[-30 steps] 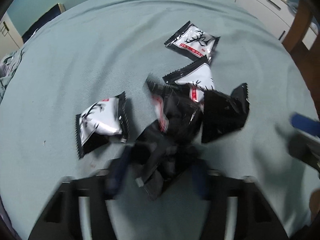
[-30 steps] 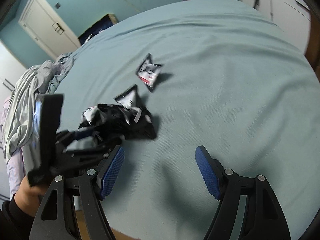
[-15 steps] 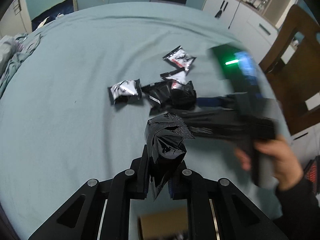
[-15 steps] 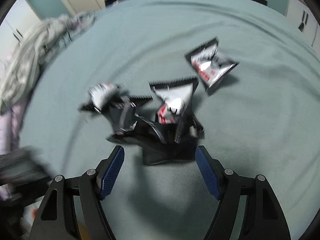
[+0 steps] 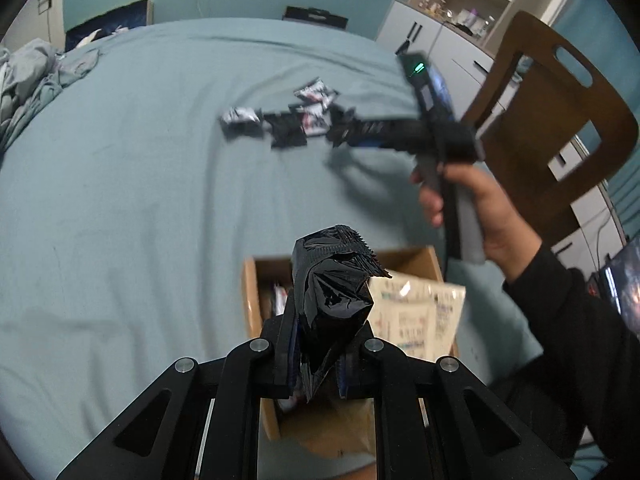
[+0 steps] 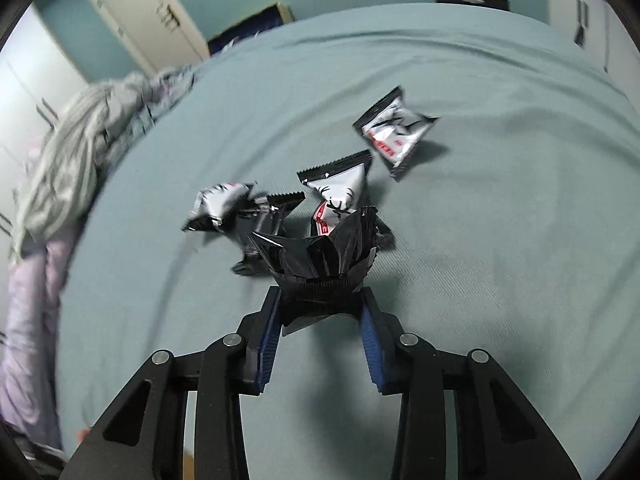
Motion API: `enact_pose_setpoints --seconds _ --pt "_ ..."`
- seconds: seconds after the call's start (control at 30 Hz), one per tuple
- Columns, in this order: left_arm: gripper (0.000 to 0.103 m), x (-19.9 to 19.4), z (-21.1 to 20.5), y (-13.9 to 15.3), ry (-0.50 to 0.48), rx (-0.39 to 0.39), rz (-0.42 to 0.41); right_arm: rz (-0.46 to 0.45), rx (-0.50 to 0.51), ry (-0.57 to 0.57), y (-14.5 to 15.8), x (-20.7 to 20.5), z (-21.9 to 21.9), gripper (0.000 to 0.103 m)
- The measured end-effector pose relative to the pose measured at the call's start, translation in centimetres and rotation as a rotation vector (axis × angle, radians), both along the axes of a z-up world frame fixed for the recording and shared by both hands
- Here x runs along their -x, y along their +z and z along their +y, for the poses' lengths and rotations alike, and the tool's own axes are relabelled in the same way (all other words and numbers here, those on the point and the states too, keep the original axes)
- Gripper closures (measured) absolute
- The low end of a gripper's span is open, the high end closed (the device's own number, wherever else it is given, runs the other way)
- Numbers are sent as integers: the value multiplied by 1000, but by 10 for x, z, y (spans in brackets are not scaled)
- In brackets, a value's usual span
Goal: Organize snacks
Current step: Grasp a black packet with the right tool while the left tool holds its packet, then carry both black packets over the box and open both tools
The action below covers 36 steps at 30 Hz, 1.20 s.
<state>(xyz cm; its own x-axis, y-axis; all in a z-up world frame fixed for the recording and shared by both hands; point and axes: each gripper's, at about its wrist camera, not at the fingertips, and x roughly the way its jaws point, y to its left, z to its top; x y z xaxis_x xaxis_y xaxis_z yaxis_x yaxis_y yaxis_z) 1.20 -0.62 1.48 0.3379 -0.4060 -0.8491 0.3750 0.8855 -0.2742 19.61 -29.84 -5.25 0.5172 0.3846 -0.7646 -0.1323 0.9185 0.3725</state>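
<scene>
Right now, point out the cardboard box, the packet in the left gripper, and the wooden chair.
cardboard box (image 5: 250, 300), left wrist view, its left wall.
black packet (image 5: 330, 300), left wrist view, crumpled middle.
wooden chair (image 5: 560, 120), left wrist view, backrest panel.

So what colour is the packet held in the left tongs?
Glossy black all over, as far as it shows; the packet shows best in the left wrist view.

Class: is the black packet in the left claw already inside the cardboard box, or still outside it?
Outside. The black packet sits pinched in the left claw above the cardboard box.
</scene>
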Motion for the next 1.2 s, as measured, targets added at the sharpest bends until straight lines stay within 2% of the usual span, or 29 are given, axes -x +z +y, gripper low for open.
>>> enact_pose_setpoints --seconds 0.13,0.23,0.37,0.43,0.47,0.5,0.57,0.7,1.0,1.1,1.17,1.2 --pt "89 11 -12 6 -45 -12 -51 -32 -10 -30 28 37 -12 68" --pt "88 18 -13 6 -57 -10 -52 -62 -25 -36 54 77 -11 68" --pt "81 16 -16 1 -44 -49 -66 -129 -35 -14 86 149 -5 68" --pt "59 16 -16 4 -28 -45 -78 -154 -61 10 90 193 0 68" --pt "34 17 -14 7 -15 -37 -97 -162 -67 14 88 212 2 68" --pt "22 20 -11 10 5 -31 -124 -163 -62 11 85 224 2 68" --pt "21 25 -4 17 37 -31 -176 -163 -56 -27 81 256 4 68" --pt "20 24 -1 18 64 -83 -198 -152 -7 -37 79 287 18 68" --pt "20 28 -5 11 89 -260 -302 -145 -57 5 79 264 50 67" --pt "20 27 -5 11 92 -267 -305 -149 -92 -5 74 263 50 52" --pt "20 27 -4 10 98 -259 -295 -147 -175 -35 69 266 43 29" --pt "20 26 -3 10 103 -257 -293 -151 -194 -56 68 267 38 26"
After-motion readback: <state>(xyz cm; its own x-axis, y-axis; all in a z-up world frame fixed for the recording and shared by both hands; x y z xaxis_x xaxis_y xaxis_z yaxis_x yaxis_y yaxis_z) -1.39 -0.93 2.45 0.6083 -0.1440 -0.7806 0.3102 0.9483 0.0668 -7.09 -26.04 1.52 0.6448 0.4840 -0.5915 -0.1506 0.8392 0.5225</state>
